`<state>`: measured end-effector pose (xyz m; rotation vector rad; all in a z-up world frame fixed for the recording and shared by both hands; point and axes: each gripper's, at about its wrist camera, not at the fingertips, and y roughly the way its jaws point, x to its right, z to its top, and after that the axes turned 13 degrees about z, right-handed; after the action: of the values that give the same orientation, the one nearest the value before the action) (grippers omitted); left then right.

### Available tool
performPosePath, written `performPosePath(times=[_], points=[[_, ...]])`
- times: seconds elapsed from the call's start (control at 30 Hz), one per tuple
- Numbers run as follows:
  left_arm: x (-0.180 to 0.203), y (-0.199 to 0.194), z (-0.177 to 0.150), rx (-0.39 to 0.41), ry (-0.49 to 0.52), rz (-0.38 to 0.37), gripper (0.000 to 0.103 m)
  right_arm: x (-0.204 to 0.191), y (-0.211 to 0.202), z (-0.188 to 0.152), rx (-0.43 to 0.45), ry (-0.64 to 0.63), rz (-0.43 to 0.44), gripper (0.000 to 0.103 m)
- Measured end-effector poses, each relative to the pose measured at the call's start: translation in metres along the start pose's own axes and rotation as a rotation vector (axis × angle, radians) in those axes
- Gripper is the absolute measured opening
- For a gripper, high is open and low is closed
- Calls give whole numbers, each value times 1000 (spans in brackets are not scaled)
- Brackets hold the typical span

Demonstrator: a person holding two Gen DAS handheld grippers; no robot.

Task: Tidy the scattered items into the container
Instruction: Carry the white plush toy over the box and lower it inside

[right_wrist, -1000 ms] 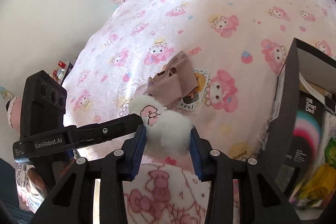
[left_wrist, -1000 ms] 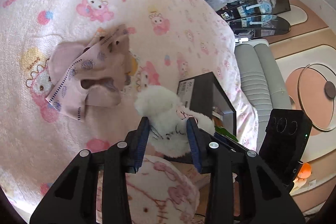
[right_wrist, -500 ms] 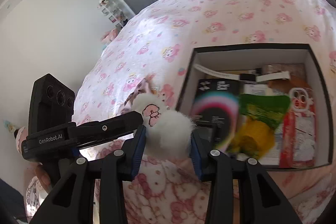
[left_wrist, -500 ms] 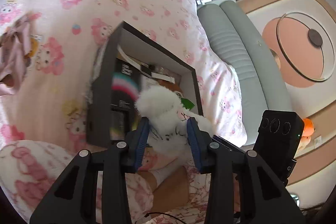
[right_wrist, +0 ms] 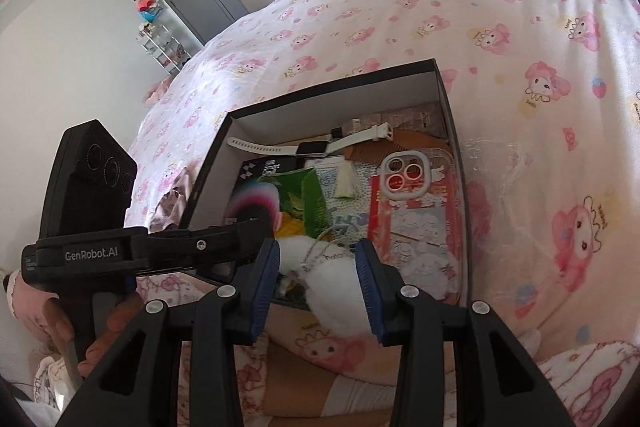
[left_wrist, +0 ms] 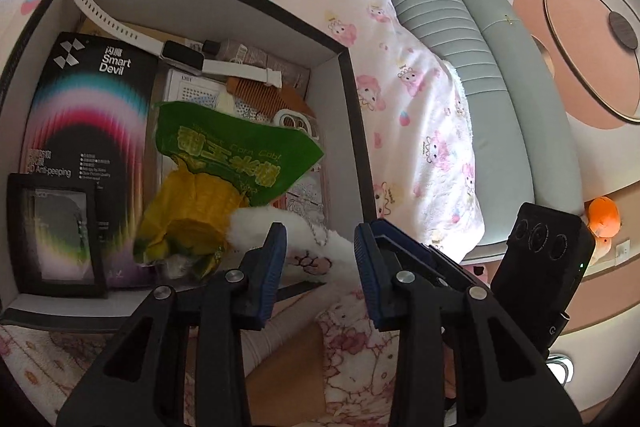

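Note:
A white fluffy plush toy (left_wrist: 256,223) with a small pink paw print hangs over the near edge of the black box (left_wrist: 352,131). My left gripper (left_wrist: 320,247) is shut on one side of the toy. My right gripper (right_wrist: 318,267) is shut on the other side of the plush toy (right_wrist: 336,287). The black box (right_wrist: 448,107) lies open on the pink bedspread. It holds a Smart Devil package (left_wrist: 88,115), a white watch (left_wrist: 180,53), a comb, a green and yellow snack bag (left_wrist: 224,163) and a phone case (right_wrist: 404,175).
A pink cloth item (right_wrist: 172,203) lies on the bedspread (right_wrist: 520,67) left of the box. A grey padded headboard (left_wrist: 460,47) runs along the bed's far side. A hand (right_wrist: 60,327) holds the left gripper's black body (right_wrist: 160,251).
Both grippers carried the plush toy sideways from over the bedspread and pink cloth to above the box's near edge. The box now fills both views. The grip on the toy is unchanged.

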<state>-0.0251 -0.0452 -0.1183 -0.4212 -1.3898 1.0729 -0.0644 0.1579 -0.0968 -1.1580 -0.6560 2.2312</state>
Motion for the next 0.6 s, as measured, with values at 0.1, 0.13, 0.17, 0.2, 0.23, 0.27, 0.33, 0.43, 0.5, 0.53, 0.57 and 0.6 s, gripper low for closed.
performPosePath(times=[0.1, 0.13, 0.17, 0.2, 0.23, 0.27, 0.33, 0.43, 0.5, 0.53, 0.57, 0.6], points=[[-1, 13, -3, -23, 6, 37, 34, 9, 1, -1, -1, -10, -18, 36], [-2, 14, -4, -25, 4, 42, 34, 13, 0, -2, 7, 1, -19, 36], [-2, 13, -4, -22, 4, 48, 34, 17, 0, -3, 14, 14, -19, 36], [-1, 10, -4, -5, 6, 60, 34, 20, -1, -5, 22, 28, -23, 36], [1, 5, -3, 26, 15, 76, 34, 23, -3, -7, 27, 36, -31, 36], [3, -2, -3, 59, 25, 89, 34, 23, -4, -9, 30, 40, -46, 36], [3, -9, -2, 95, 24, 113, 33, 18, -11, -15, 42, 29, -71, 36], [-1, -2, 0, 83, 26, 162, 30, 11, -13, -21, 39, 27, -58, 36], [-2, 7, -3, 53, 27, 168, 29, 8, -10, -22, 24, 27, -47, 36], [-2, 12, -5, 38, 31, 159, 29, 7, -7, -23, 17, 20, -42, 36], [1, 17, -7, 26, 41, 155, 29, 7, -4, -22, 8, 15, -51, 36], [4, 22, -10, 17, 53, 157, 29, 7, 0, -23, -2, 10, -79, 36]])
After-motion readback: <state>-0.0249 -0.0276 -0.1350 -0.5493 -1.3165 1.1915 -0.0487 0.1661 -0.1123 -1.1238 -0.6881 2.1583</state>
